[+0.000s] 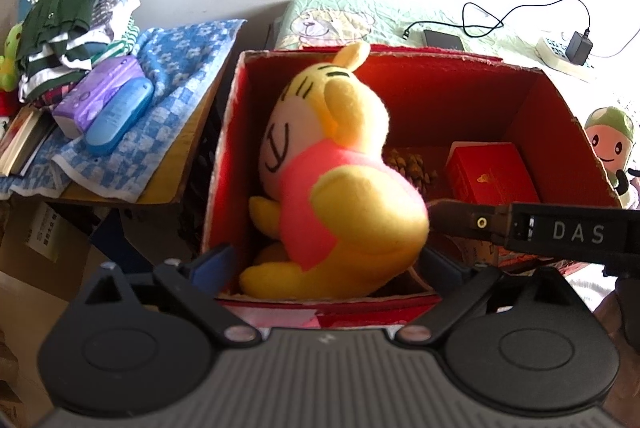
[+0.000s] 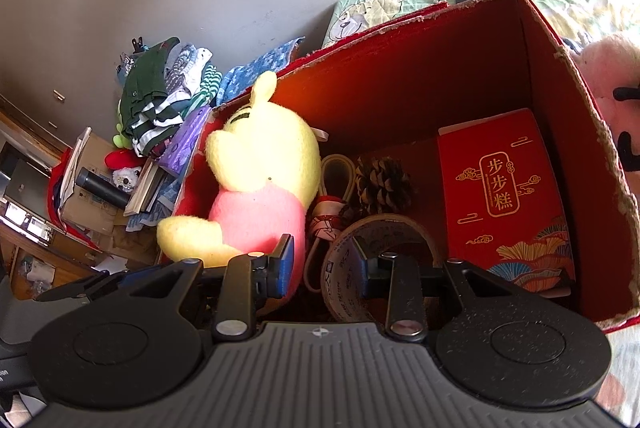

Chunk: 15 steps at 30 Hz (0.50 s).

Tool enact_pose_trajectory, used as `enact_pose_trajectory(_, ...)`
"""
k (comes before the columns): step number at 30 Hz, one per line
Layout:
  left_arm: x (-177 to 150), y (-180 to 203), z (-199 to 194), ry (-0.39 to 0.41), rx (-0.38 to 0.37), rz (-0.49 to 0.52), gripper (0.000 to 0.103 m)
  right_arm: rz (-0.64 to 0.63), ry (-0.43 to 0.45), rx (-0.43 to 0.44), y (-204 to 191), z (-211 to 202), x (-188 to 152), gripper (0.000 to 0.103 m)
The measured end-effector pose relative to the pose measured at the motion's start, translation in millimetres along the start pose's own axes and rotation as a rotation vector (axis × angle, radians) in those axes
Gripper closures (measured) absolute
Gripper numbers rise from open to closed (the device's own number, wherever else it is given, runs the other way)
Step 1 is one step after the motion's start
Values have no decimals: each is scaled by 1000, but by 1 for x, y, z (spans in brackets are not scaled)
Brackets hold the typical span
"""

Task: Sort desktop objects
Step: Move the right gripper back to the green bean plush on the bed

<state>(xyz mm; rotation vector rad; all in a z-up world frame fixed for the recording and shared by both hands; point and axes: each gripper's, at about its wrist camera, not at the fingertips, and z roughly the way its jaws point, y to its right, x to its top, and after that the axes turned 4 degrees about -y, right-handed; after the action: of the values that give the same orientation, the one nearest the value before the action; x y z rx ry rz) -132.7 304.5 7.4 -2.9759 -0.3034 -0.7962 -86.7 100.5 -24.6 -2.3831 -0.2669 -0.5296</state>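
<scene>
Lying in the red box (image 1: 420,84), the yellow plush (image 1: 340,196) sits between the spread left hand-held gripper (image 1: 326,264); the right hand-held gripper (image 2: 322,264) gapes over a tape roll (image 2: 344,268).

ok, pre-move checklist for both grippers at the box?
1. Left gripper open: ok, jaws stand wide apart.
2. Yellow plush inside the red box: ok. It lies between the left jaws; cannot tell if they touch it.
3. Right gripper open: ok, jaws straddle the wall of the tape roll.
4. Firm grip on the tape roll: not ok, a gap shows beside its wall.
5. Right gripper clear of the plush: cannot tell, they sit very close.
6. Pine cone and red gift box clear of the right jaws: ok.
</scene>
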Motion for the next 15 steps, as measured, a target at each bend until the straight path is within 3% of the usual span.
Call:
enact_pose_trajectory(6, -5, 0, -17, 40, -1, 21, 4, -42, 45, 12, -6, -15, -5, 69)
enact_pose_trajectory(10, -7, 3, -34, 89, 59, 57, 3, -60, 87, 35, -6, -29, -8, 69)
enact_pose_trajectory(15, 0, 2, -57, 139, 70, 23, 3, -60, 135, 96, 0, -48, -6, 69)
